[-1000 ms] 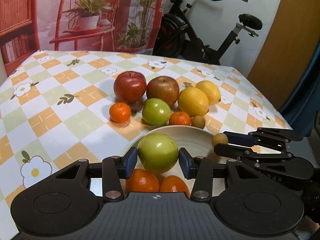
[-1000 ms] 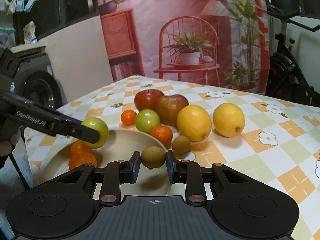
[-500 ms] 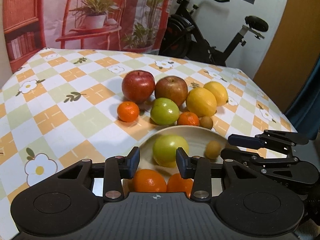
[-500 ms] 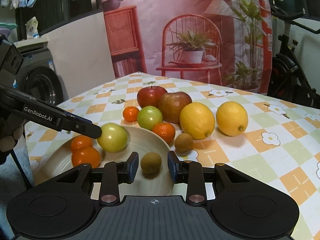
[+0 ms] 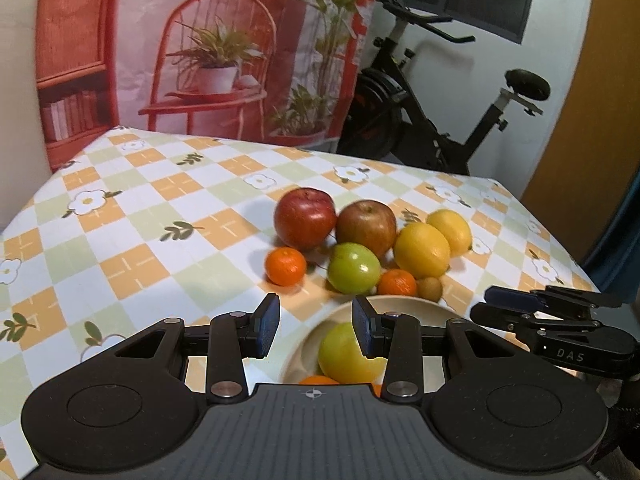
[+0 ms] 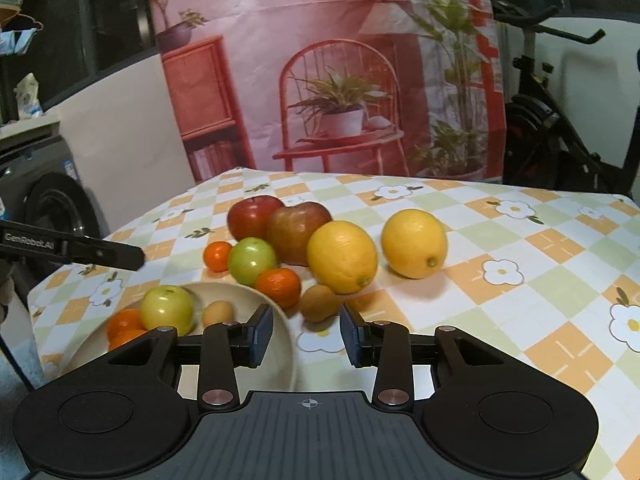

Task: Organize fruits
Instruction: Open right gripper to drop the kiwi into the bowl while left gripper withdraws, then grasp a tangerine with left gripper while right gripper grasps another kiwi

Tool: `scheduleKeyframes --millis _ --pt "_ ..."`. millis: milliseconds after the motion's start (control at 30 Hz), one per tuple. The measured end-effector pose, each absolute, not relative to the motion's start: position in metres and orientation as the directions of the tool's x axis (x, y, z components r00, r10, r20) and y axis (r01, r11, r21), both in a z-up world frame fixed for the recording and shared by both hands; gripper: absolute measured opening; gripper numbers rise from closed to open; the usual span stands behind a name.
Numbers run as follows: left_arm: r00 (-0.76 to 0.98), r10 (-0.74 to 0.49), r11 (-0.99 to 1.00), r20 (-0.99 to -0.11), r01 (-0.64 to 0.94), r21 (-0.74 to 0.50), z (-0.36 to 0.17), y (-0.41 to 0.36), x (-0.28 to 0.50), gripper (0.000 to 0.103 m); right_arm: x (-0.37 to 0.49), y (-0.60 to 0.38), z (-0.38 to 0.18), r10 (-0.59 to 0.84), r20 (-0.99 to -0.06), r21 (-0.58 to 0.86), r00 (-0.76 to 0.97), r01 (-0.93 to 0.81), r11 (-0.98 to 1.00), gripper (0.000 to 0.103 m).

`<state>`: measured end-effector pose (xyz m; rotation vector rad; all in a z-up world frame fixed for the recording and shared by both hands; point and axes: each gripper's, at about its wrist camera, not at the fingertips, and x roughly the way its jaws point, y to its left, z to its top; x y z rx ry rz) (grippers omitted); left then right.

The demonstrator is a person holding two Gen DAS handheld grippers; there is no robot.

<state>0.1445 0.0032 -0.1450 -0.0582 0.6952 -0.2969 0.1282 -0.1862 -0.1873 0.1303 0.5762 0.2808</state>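
Right wrist view showing right gripper jaws spread and empty, just opening, sitting short of small brown kiwi beside cream ceramic bowl, likely for grasping.

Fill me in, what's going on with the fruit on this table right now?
A person with a gripper in each hand is moving fruit into the bowl. Both the left gripper and the right gripper are empty; the right jaws have just been opening, with nothing between them. In the bowl lie a green apple, a kiwi and two oranges. Still on the tablecloth: two red apples, another green apple, two lemons, two oranges and one kiwi.
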Motion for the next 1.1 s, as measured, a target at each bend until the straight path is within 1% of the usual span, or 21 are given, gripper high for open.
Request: scheduleKeyframes --millis 367,767,933,1100 --pt "0.761 -0.238 0.971 -0.603 0.199 -0.131 -0.140 0.013 0.154 0.042 0.164 -0.193 -0.192 0.283 -0.545 0.228 0.789 -0.185 0.956 0.031" --pt "0.766 -0.222 0.975 -0.604 0.185 -0.123 -0.146 0.016 0.161 0.042 0.191 -0.175 -0.202 0.314 -0.605 0.238 0.732 -0.210 0.948 0.031" --pt "0.767 -0.220 0.976 -0.602 0.181 -0.125 -0.147 0.018 0.162 0.042 0.196 -0.173 -0.207 0.304 -0.625 0.230 0.719 -0.203 0.952 0.028" --pt "0.765 -0.218 0.976 -0.607 0.180 -0.123 -0.148 0.018 0.162 0.042 0.196 -0.174 -0.210 0.309 -0.626 0.235 0.716 -0.204 0.950 0.025"
